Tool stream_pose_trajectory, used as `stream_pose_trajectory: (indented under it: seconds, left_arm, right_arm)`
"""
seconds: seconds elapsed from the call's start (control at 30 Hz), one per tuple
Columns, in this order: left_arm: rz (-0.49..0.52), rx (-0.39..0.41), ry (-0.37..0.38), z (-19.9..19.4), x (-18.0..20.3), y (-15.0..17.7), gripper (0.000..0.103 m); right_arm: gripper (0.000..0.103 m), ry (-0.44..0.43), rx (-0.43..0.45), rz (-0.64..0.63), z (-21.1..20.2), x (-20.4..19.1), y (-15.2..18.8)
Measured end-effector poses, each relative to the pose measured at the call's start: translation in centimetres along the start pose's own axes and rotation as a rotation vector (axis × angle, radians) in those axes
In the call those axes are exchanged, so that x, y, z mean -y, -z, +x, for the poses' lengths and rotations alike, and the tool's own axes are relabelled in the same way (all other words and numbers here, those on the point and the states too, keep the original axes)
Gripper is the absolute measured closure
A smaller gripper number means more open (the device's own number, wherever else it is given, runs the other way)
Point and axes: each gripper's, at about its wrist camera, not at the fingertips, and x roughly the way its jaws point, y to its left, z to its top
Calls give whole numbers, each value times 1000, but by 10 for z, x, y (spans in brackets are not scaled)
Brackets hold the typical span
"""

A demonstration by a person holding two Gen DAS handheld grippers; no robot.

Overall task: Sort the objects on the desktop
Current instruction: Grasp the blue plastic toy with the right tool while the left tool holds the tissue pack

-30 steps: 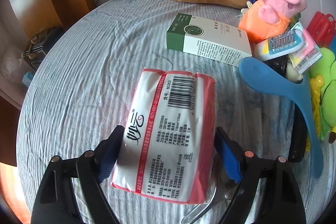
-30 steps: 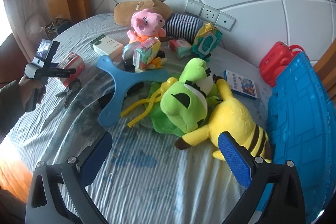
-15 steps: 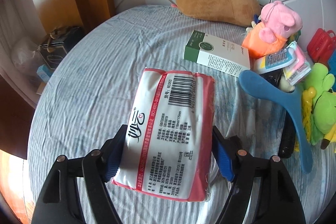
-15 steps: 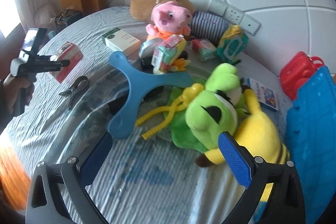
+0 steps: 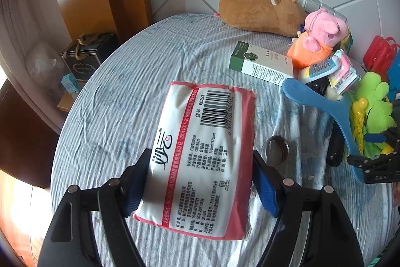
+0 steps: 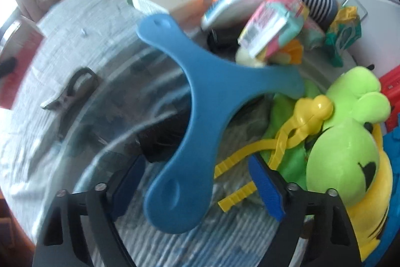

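Tissue pack in red-and-white plastic wrap (image 5: 207,154), barcode side up, sits pinched between the blue pads of the left gripper (image 5: 200,182), lifted clear of the wrinkled grey-striped cloth (image 5: 130,96) covering the round table. Left of the table, beyond its edge, a dark box with a ribbon handle (image 5: 87,59) stands near a wooden door frame. Just right of the pack, a metal pair of pliers (image 5: 275,152) lies on the cloth, partly hidden by the pack and the gripper's right finger. Farther off lie a green-and-white carton (image 5: 262,63), a brown plush animal (image 5: 260,10) and a pink plush pig in orange (image 5: 317,39).

In the right wrist view, blurred by motion, the right gripper (image 6: 197,189) has its jaws closing around the near arm of a blue three-armed plastic boomerang (image 6: 207,101); the pads stand just beside that arm, not pressing it. The boomerang overlaps a dark object (image 6: 160,142) too blurred to identify. To its right lie yellow plastic tongs (image 6: 282,142), a lime-green plush frog (image 6: 347,152) and a yellow plush toy (image 6: 372,212) cut off at the edge.
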Motion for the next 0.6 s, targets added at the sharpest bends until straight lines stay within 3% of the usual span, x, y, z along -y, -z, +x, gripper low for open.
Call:
stream_pose_trajectory:
  seconds: [0.2,0.27,0.3,0.6]
  left_arm:
    - [-8,-3,-1,-1,-3,6,29]
    - [-7,-4,1,-2,-2,7,29]
    - [-6,-3,3,-2,-1,7,29]
    - [22,13,23,-12,14,1,29]
  right_arm:
    - [28,-18,-72,42,26,10,5]
    - [45,-34,-86,53,30,14,7]
    - [59,-36,-85,51,29,14,8]
    - [60,-36,-31,11,-4,18,24]
